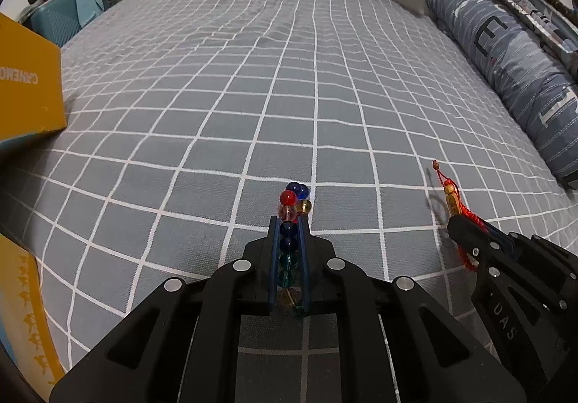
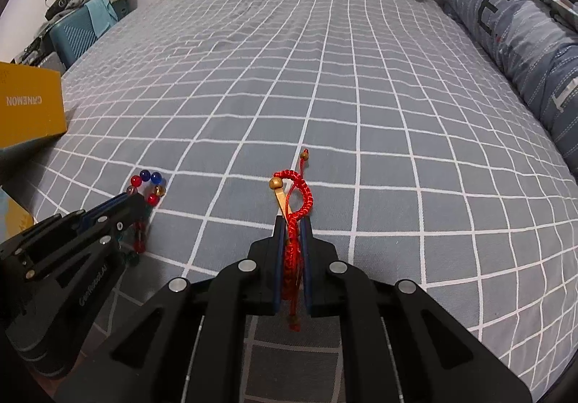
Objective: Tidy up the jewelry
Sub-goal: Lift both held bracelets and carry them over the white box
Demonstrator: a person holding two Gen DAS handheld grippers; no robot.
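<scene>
While both pieces are gripped, the left gripper (image 1: 288, 222) clamping the glass-bead bracelet (image 1: 293, 202) and the right gripper (image 2: 292, 224) the red braided bracelet (image 2: 298, 193), neither has reached the yellow box (image 2: 30, 103).

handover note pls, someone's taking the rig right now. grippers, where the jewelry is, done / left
Left gripper: shut on the glass bead bracelet; several beads stick out past the fingertips.
Right gripper: shut on the red braided cord bracelet; its loop and gold beads stick out in front, a tail hangs behind the pads.
Both point down over the grey checked bedsheet, side by side.
Yellow box sits at the left edge of the bed; whether it is the destination I cannot tell.
Done: both pieces gripped.
Left: carry each to its place and release. No other jewelry in view.
</scene>
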